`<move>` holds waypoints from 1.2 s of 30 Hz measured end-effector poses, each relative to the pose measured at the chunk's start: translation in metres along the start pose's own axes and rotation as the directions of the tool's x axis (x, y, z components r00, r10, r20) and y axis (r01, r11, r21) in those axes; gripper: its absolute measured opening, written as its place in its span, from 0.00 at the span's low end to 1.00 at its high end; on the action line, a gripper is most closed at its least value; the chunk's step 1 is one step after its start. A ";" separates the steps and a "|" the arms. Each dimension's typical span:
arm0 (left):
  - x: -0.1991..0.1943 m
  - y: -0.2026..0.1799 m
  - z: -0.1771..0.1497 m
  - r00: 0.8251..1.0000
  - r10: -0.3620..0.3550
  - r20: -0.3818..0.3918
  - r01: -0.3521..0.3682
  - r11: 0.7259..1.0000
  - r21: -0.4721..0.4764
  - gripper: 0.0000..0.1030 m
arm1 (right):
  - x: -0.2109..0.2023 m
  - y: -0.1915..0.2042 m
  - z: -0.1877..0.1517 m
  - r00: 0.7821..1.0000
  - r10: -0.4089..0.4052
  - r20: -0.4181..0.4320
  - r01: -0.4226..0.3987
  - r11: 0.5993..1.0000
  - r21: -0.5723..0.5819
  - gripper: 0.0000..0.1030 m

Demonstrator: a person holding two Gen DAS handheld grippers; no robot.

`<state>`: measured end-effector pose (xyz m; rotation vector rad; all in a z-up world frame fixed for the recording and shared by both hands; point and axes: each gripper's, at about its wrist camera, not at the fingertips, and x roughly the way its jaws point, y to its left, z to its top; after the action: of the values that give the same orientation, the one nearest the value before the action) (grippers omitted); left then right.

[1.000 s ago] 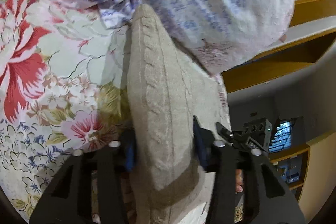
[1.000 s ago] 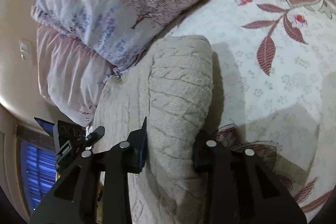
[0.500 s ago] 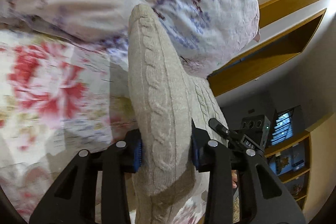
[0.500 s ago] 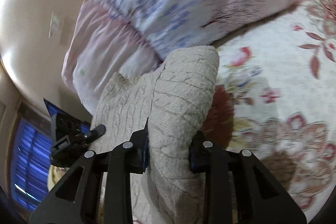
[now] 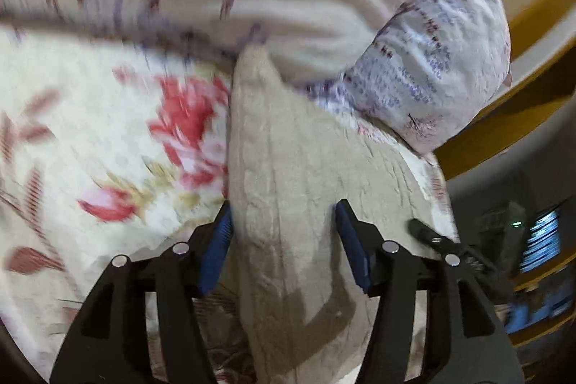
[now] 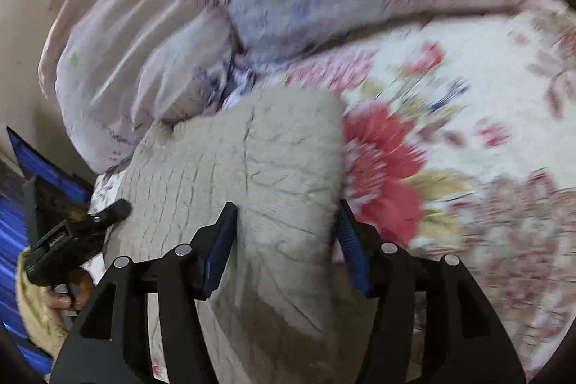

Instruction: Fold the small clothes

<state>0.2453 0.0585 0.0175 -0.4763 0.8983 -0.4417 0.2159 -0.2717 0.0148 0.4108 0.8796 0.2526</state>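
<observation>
Both tongs have just been opening & let go of the beige knit (image 5: 288,189), which they pinched tight a sec ago.

We see the left gripper (image 5: 284,240) w/ jaws at mid width, the folded knit between them; the right blue pad (image 5: 354,254) stands clear of the cloth, the left pad just beside its edge, contact unclear. Our right gripper (image 6: 284,240) is likewise half-open astride the knit (image 6: 252,168), pads just beside the fabric, not squeezing. The knit lies folded on the floral bedsheet (image 5: 90,132), far end against the lilac-print pillow (image 5: 432,67); a pink pillow (image 6: 118,53) sits beside that. In the right view the left gripper's tip (image 6: 108,215) rests by the knit's left edge, a hand (image 6: 68,297) under it. Bg is motion-blurred.
</observation>
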 end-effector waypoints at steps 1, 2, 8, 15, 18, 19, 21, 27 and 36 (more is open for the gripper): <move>-0.011 -0.005 -0.001 0.999 0.016 0.041 -0.017 0.999 0.034 0.58 | -0.010 0.001 -0.001 0.999 -0.018 0.041 0.019 1.000 -0.010 0.55; -0.020 -0.010 -0.002 0.996 0.026 0.080 -0.031 0.997 0.066 0.59 | -0.025 0.004 -0.003 0.994 -0.043 0.103 0.046 0.999 -0.028 0.55; -0.057 -0.052 -0.029 0.985 -0.005 0.170 -0.042 0.962 0.270 0.60 | -0.056 0.033 -0.021 0.984 0.020 0.175 0.022 0.971 -0.236 0.35; -0.034 -0.062 -0.055 0.994 0.054 0.093 -0.083 0.932 0.353 0.60 | -0.028 0.051 -0.037 0.994 -0.066 0.083 0.092 0.926 -0.367 0.31; -0.023 -0.064 -0.060 0.990 0.109 0.085 -0.134 0.904 0.405 0.60 | -0.014 0.049 -0.043 0.987 -0.145 0.061 0.158 0.904 -0.398 0.31; -0.018 -0.066 -0.061 0.987 0.132 0.088 -0.157 0.894 0.420 0.60 | -0.011 0.050 -0.044 0.984 -0.162 0.071 0.177 0.893 -0.414 0.31; -0.010 -0.066 -0.062 0.983 0.157 0.098 -0.184 0.878 0.441 0.60 | -0.006 0.051 -0.042 0.981 -0.177 0.078 0.194 0.889 -0.416 0.31; -0.020 -0.067 -0.061 0.981 0.137 0.139 -0.185 0.884 0.429 0.63 | -0.011 0.051 -0.044 0.980 -0.168 0.108 0.197 0.893 -0.404 0.33; -0.078 -0.046 -0.075 0.959 0.104 0.264 -0.192 0.923 0.332 0.95 | -0.069 0.033 -0.061 0.958 -0.122 0.260 0.198 0.936 -0.290 0.77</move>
<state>0.1338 0.0491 0.0529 -0.1222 0.5948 -0.3858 0.1243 -0.2534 0.0431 0.0678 0.6181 0.1826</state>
